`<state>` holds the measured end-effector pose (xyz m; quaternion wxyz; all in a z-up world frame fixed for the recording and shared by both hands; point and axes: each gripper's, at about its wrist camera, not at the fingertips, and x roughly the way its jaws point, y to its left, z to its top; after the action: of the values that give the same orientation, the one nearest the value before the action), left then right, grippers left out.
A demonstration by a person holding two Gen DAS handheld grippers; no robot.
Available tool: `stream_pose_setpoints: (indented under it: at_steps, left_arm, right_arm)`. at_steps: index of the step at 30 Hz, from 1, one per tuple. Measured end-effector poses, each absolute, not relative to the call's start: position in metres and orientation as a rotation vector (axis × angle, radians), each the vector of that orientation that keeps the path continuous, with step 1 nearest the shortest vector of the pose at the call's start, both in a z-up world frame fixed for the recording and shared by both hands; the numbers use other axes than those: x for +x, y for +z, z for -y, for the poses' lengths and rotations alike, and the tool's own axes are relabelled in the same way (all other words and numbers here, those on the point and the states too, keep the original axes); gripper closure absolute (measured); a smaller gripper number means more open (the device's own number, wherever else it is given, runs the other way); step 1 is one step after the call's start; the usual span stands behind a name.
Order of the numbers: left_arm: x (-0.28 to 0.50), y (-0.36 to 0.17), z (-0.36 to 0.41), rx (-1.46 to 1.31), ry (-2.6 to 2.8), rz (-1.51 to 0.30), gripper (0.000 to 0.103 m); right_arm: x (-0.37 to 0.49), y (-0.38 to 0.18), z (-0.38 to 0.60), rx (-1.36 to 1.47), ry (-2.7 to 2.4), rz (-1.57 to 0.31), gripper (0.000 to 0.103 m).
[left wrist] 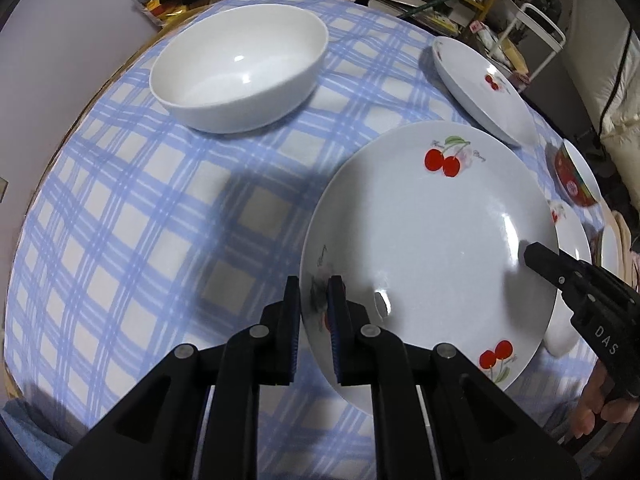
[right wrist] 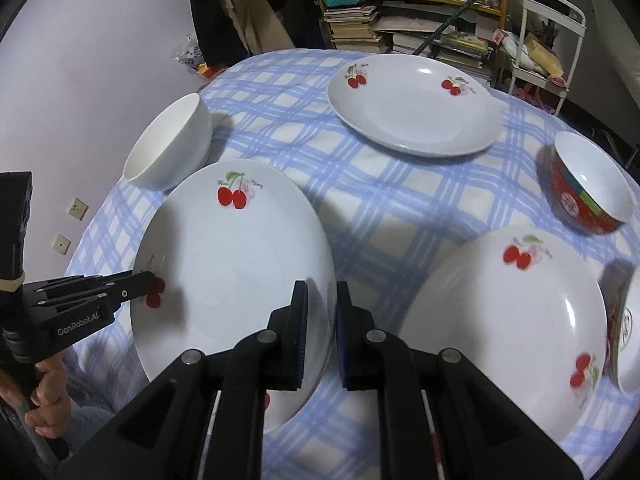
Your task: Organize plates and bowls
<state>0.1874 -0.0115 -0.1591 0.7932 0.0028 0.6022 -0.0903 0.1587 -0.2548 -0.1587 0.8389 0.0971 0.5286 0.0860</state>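
the held plate [left wrist: 432, 248] is white and shallow, with red cherry sprigs on green stems printed around its rim and a bright glare spot on the glaze; it sits tilted over the blue-and-white checked cloth [left wrist: 160, 200], gripped at opposite edges. the left gripper [left wrist: 314, 312] has its pads closed down to the thickness of the near-left rim, one inside and one outside. the right gripper [right wrist: 322, 320] pinches the opposite rim the same way, nearly closed with only the plate edge between its pads. in the right view the plate [right wrist: 236, 276] lies between a plain white bowl [right wrist: 170, 148] at the table's left edge and a second cherry plate [right wrist: 508, 332] lying flat on the right. a third cherry plate [right wrist: 414, 104] lies flat farther back. a red bowl [right wrist: 586, 184] with a white inside stands near the right edge. all of these look empty. another red-patterned dish at the far right is too blurred to tell.
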Motion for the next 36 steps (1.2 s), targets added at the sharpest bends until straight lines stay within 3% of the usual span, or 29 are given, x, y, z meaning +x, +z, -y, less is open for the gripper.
stream_pose_setpoints:
  at_steps: [15, 24, 36]
  left_arm:
    - [0.154, -0.162, 0.016, 0.012, -0.236, -1.363, 0.090]
    - [0.155, -0.180, 0.041, 0.152, -0.244, -1.390, 0.090]
    - [0.162, -0.189, 0.026, 0.083, -0.243, -1.431, 0.090]
  right_arm:
    - [0.102, -0.174, 0.257, 0.203, 0.104, -1.223, 0.089]
    - [0.087, -0.196, 0.270, 0.276, 0.014, -1.282, 0.088]
    - [0.083, -0.199, 0.268, 0.284, 0.000, -1.285, 0.088]
